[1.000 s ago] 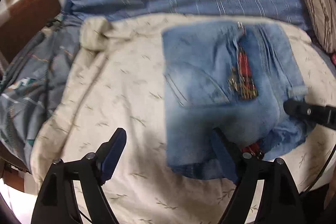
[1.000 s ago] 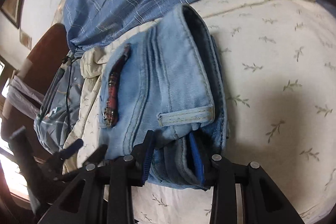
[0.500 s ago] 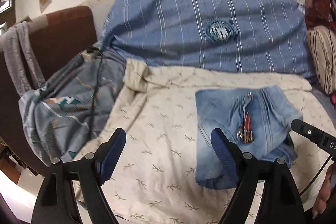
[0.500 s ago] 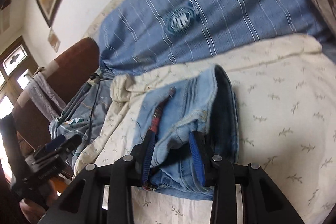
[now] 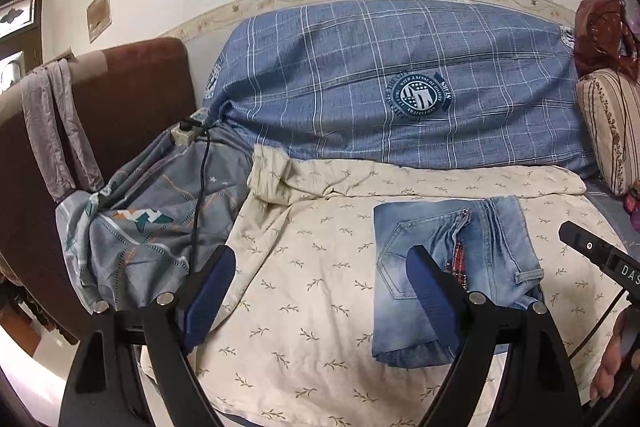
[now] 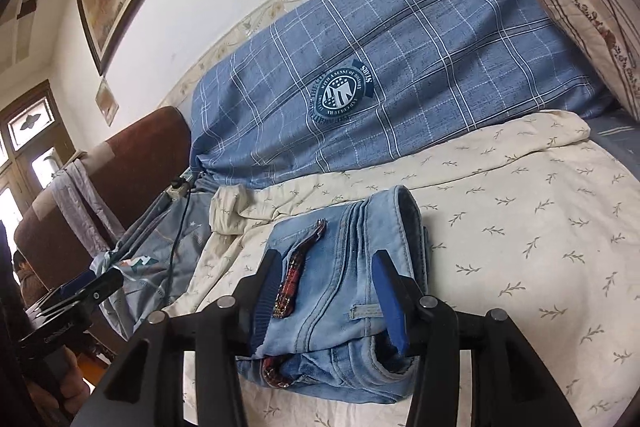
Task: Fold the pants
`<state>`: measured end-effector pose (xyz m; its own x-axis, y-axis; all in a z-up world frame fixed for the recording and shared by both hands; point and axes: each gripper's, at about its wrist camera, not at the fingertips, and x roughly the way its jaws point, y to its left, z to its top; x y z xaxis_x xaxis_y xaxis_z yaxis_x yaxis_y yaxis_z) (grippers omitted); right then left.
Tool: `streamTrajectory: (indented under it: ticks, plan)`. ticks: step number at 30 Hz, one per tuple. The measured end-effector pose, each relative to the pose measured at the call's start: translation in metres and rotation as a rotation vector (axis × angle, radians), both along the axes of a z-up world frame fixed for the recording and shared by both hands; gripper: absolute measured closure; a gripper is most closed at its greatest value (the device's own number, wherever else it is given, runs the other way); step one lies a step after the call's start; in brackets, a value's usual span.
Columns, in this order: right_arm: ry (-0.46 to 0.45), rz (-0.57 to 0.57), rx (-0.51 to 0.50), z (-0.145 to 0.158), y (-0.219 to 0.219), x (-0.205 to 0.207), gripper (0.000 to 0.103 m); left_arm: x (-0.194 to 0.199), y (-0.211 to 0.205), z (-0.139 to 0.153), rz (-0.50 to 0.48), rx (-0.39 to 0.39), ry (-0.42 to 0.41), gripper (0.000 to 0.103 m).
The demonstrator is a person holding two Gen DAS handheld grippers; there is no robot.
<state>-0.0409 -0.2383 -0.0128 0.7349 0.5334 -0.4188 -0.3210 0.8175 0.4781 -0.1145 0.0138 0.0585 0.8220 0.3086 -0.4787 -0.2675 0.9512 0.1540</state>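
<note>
The light blue jeans (image 5: 452,251) lie folded into a small rectangle on the cream leaf-print sheet (image 5: 320,227), a red plaid strip showing at the fly. My left gripper (image 5: 320,279) hangs above the sheet, left of the jeans, its jaws opening wide with nothing between them. In the right wrist view the jeans (image 6: 344,247) sit beyond my right gripper (image 6: 326,279), whose jaws are opening. The cloth shows in the gap, but the pads do not press on it. The left wrist view shows the right gripper's tip (image 5: 592,251) apart from the jeans, at their right.
A blue checked cushion (image 5: 400,87) lines the wall behind. A grey patterned sheet (image 5: 152,227) with a black cable (image 5: 200,179) bunches at the left beside a brown padded seat back (image 5: 132,99). A striped pillow (image 5: 612,131) stands at the right. A hand (image 6: 68,379) holds the left gripper.
Both grippers have risen and drawn back from the jeans. The right gripper, shut on the waistband fold before, has let go. The jeans stay folded on the sheet.
</note>
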Motion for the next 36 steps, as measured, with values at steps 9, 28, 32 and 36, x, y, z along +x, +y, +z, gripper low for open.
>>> streamTrajectory:
  ticks: [9, 28, 32, 36]
  plan:
    - [-0.003, -0.002, 0.004, 0.001, -0.002, 0.0, 0.053, -0.004, -0.005, 0.005, -0.009, 0.016, -0.013, 0.015]
    - [-0.012, -0.011, 0.026, 0.003, -0.005, -0.003, 0.053, -0.006, 0.001, 0.011, 0.02, 0.037, -0.028, 0.013]
    - [-0.013, -0.011, 0.023, 0.003, -0.005, -0.003, 0.053, -0.006, 0.002, 0.011, 0.024, 0.035, -0.031, 0.013]
    - [-0.013, -0.011, 0.023, 0.003, -0.005, -0.003, 0.053, -0.005, 0.003, 0.009, 0.028, 0.036, -0.024, 0.013]
